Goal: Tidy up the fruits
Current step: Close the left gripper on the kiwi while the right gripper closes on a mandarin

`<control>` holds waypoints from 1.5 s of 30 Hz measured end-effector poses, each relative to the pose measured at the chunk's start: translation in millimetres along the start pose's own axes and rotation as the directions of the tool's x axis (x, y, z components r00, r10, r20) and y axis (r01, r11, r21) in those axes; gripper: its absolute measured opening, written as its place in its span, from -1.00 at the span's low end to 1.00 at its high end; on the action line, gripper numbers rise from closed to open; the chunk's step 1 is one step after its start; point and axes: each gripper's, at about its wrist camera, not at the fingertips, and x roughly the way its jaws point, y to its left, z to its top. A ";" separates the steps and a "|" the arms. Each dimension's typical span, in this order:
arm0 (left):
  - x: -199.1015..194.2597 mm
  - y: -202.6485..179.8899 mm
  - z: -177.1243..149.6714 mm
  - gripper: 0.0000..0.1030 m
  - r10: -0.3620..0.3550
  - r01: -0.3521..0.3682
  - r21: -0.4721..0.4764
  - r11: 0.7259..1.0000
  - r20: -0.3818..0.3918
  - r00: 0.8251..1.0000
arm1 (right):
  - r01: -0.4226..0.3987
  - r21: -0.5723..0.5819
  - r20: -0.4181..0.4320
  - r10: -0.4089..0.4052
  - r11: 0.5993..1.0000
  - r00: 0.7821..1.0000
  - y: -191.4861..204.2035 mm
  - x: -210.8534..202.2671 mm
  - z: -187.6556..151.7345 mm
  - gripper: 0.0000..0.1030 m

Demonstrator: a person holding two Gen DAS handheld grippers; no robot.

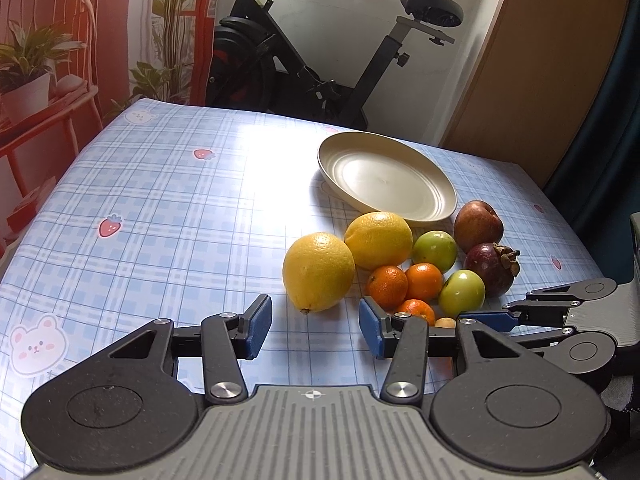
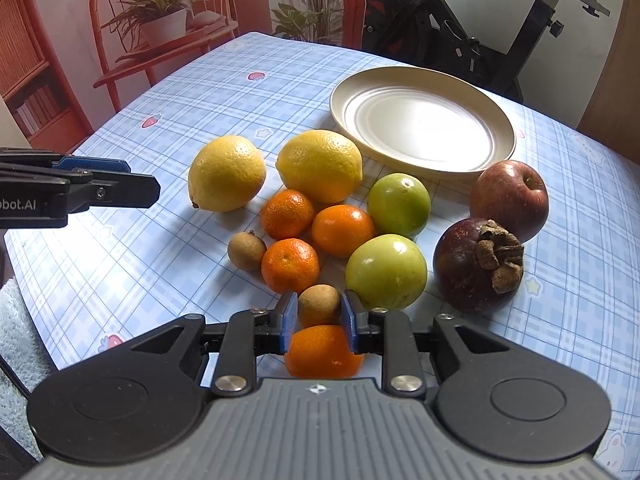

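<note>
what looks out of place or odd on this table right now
Nothing is spilled or damaged. The one odd thing: the plate holds no fruit, while every fruit sits loose on the tablecloth beside it. The right gripper is closed on a small brown fruit.

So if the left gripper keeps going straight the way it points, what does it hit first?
Probably the near lemon: it sits just beyond the open left gripper, roughly centred between its fingers. Depth is hard to judge, so it could meet the tablecloth just short of it.
</note>
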 end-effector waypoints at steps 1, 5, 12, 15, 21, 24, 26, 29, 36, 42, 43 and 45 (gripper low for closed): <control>0.6 0.3 -0.3 -0.01 0.004 -0.004 -0.005 1.000 -0.004 1.000 | 0.001 0.004 -0.002 -0.001 1.000 1.000 -0.5 0.2 -0.7 -0.47; 2.2 -0.5 -2.0 -0.01 -0.006 0.006 -0.006 1.000 -0.019 1.000 | -0.004 0.017 -0.001 0.004 1.000 1.000 -1.6 0.0 -2.5 -0.44; 4.7 -4.9 -3.5 -0.03 -0.050 0.051 0.003 0.999 -0.043 0.998 | -0.034 0.041 0.043 0.032 0.999 0.999 -4.4 -11.2 -4.2 -0.45; 8.8 -10.8 -6.0 -0.15 -0.093 0.094 0.007 0.996 -0.078 0.993 | -0.041 0.044 0.083 0.038 0.998 0.996 -5.2 -22.3 -3.5 -0.45; 26.5 -24.7 -7.5 -0.31 -0.108 0.113 0.050 0.992 -0.094 0.990 | -0.035 0.077 0.160 0.022 0.996 0.987 -18.0 -43.5 -4.3 -0.46; 40.9 -24.8 -7.8 -0.32 -0.107 0.110 0.026 0.994 -0.113 0.988 | -0.035 0.101 0.190 0.015 0.994 0.982 -26.8 -53.2 -4.8 -0.47; 45.2 -25.5 -7.6 -0.32 -0.121 0.123 0.010 0.992 -0.106 0.987 | -0.033 0.112 0.203 0.010 0.993 0.979 -32.0 -57.2 -6.1 -0.59; 48.3 -32.3 -7.1 -0.31 -0.111 0.115 0.034 0.993 -0.092 0.990 | -0.037 0.137 0.210 0.007 0.990 0.978 -40.1 -60.4 -7.7 -0.83; 64.5 -30.9 -7.9 -0.31 -0.099 0.099 -0.007 0.995 -0.127 0.987 | -0.025 0.126 0.186 0.001 0.992 0.983 -45.2 -55.3 -18.4 -0.82; 69.0 -30.3 -6.5 -0.31 -0.100 0.099 -0.009 0.995 -0.126 0.987 | 0.000 0.241 0.185 -0.046 0.970 0.982 -84.3 -76.6 -48.0 -0.82; 69.9 -30.4 -6.3 -0.31 -0.099 0.098 -0.016 0.995 -0.124 0.987 | 0.010 0.258 0.183 -0.059 0.966 0.981 -91.2 -82.2 -51.6 -0.81; 70.9 -29.4 -6.8 -0.32 -0.103 0.099 -0.037 0.994 -0.123 0.987 | 0.035 0.282 0.183 -0.089 0.959 0.979 -105.1 -94.8 -58.8 -0.80</control>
